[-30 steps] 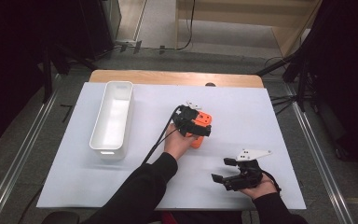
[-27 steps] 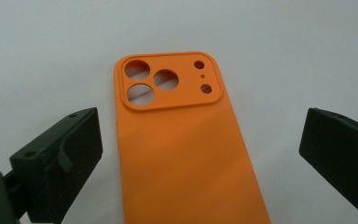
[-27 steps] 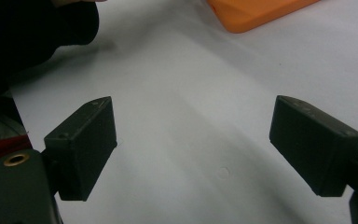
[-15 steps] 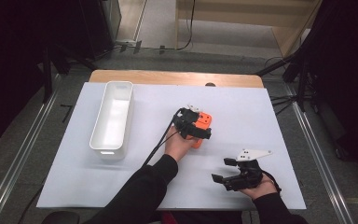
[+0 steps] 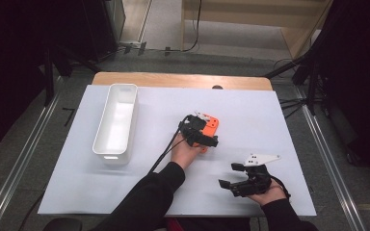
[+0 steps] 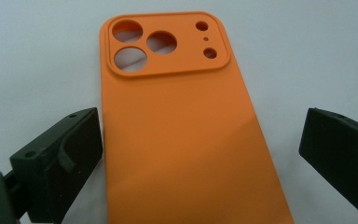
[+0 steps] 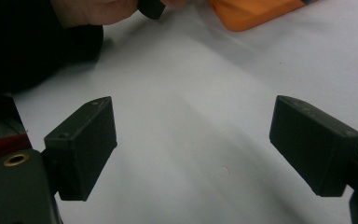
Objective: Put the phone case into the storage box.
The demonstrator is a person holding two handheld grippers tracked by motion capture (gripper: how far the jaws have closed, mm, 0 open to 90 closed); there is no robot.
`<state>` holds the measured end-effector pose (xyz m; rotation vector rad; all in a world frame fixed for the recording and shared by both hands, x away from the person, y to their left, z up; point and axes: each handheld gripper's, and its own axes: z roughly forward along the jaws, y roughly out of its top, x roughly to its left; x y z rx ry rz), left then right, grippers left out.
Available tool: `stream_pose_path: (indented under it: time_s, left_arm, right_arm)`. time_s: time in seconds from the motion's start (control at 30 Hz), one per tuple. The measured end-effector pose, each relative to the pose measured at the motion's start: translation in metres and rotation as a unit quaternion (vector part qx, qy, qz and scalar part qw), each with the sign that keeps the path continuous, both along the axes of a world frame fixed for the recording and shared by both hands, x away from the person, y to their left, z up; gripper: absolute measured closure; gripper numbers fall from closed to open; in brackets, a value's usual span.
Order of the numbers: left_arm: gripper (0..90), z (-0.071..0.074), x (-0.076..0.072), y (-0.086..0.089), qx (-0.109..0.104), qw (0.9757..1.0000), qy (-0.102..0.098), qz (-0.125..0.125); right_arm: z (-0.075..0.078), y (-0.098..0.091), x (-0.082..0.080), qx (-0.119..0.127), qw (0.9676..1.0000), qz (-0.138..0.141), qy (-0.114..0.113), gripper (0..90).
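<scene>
Left gripper view: my left gripper point(image 6: 193, 154) gapes wide, empty — orange phone case point(image 6: 186, 130) between jaws, long axis toward 12 o'clock.

The left forearm, in a black sleeve, comes in from the bottom edge of the high view and slants up toward the middle; the bare left hand point(image 5: 185, 151) grips the left gripper point(image 5: 207, 138) from behind, with its cable trailing back along the sleeve; in the left gripper view its two black jaws stand wide apart and touch nothing. The right hand point(image 5: 265, 192) sits low and to the right, well apart from the left, holding the right gripper point(image 5: 231, 175) with the grey plate on top; that gripper points toward the left; in the right gripper view its jaws are spread wide, with nothing between them.
</scene>
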<state>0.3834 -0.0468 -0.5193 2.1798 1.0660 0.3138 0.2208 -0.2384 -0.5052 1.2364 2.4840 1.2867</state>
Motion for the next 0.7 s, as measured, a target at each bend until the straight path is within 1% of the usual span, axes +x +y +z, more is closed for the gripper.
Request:
stream_pose_path:
  time_s: [0.2, 0.3, 0.4, 0.7]
  left_arm:
    - [0.0, -0.0018, -0.0024, -0.0021, 0.012, 0.9999, -0.010, -0.002]
    - [0.0, -0.0030, -0.0041, -0.0038, 0.024, 0.9995, -0.019, -0.003]
    - [1.3, -0.0043, -0.0066, -0.0064, 0.042, 0.9986, -0.032, -0.002]
    - [2.2, -0.0046, -0.0071, -0.0066, 0.043, 0.9985, -0.034, -0.001]
  right_arm:
    - [0.0000, -0.0001, -0.0001, 0.000, 1.0000, 0.000, 0.000, 13.4]
    - [-0.0001, -0.0002, 0.0000, -0.001, 1.0000, 0.000, 0.000, 13.4]
    - [-0.0001, 0.0000, -0.0001, 0.000, 1.0000, 0.000, 0.000, 13.4]
    - [-0.0001, 0.0010, 0.0000, -0.002, 1.0000, -0.001, 0.002, 13.4]
